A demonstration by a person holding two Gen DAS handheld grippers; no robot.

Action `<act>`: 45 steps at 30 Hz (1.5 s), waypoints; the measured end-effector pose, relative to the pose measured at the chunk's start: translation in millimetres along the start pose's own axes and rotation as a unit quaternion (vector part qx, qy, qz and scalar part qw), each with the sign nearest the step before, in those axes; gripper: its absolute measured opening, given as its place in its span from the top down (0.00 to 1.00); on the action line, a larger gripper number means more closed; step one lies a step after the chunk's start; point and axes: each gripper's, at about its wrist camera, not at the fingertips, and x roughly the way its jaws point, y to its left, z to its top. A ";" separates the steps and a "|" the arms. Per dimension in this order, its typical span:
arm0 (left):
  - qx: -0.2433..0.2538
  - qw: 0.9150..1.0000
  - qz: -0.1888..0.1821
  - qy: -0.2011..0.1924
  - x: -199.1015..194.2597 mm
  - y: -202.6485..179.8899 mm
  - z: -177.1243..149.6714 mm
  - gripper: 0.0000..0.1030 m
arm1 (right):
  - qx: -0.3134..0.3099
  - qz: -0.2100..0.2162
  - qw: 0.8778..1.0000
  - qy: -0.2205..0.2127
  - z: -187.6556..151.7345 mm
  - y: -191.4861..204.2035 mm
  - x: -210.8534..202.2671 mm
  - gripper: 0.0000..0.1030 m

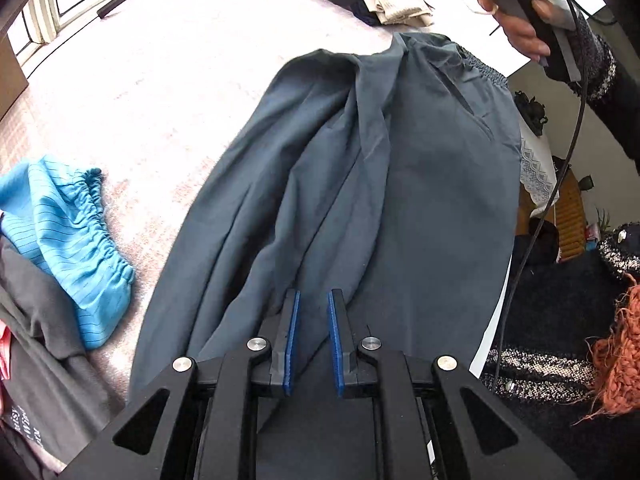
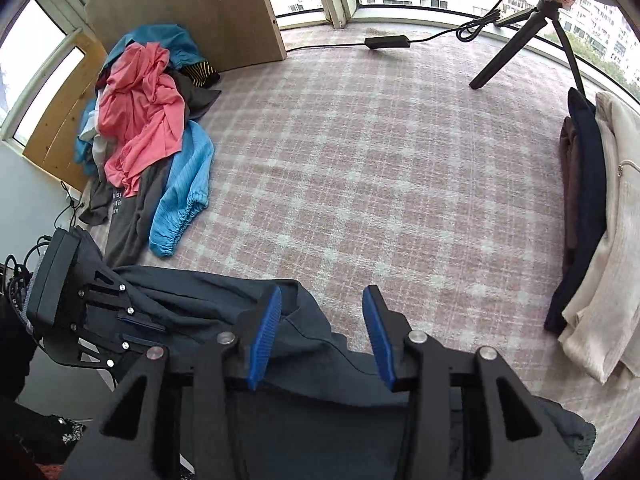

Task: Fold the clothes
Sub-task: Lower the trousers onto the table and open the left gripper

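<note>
Dark slate-blue trousers (image 1: 360,184) lie lengthwise on the pink checked cloth, elastic waistband (image 1: 486,70) at the far end near the table's right edge. My left gripper (image 1: 313,300) hovers over the near end of the trousers, its blue pads a small gap apart with no cloth pinched between them. In the right wrist view the trousers (image 2: 304,344) lie crumpled under my right gripper (image 2: 322,300), which is open wide above the cloth. The left gripper (image 2: 120,320) shows there at lower left, over the trousers.
A pile of unfolded clothes, pink (image 2: 140,116), light blue (image 2: 184,188) and dark grey, lies at the left. A folded stack (image 2: 592,216) of cream, navy and brown garments sits at the right. A tripod (image 2: 532,36) and a cable with adapter (image 2: 386,42) stand at the far side.
</note>
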 end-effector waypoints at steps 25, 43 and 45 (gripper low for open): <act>-0.155 0.983 0.098 -0.006 -53.3 60.9 -71.2 0.80 | -0.055 0.034 0.998 0.012 18.7 -29.7 34.0 0.75; -0.504 0.829 0.233 -0.068 -169.0 117.8 -381.7 0.72 | -0.157 0.104 0.981 0.054 -54.2 98.6 46.2 0.75; -0.499 0.833 0.228 -0.075 -165.0 129.2 -387.5 0.72 | -0.169 0.125 0.976 0.062 -67.5 132.3 50.1 0.75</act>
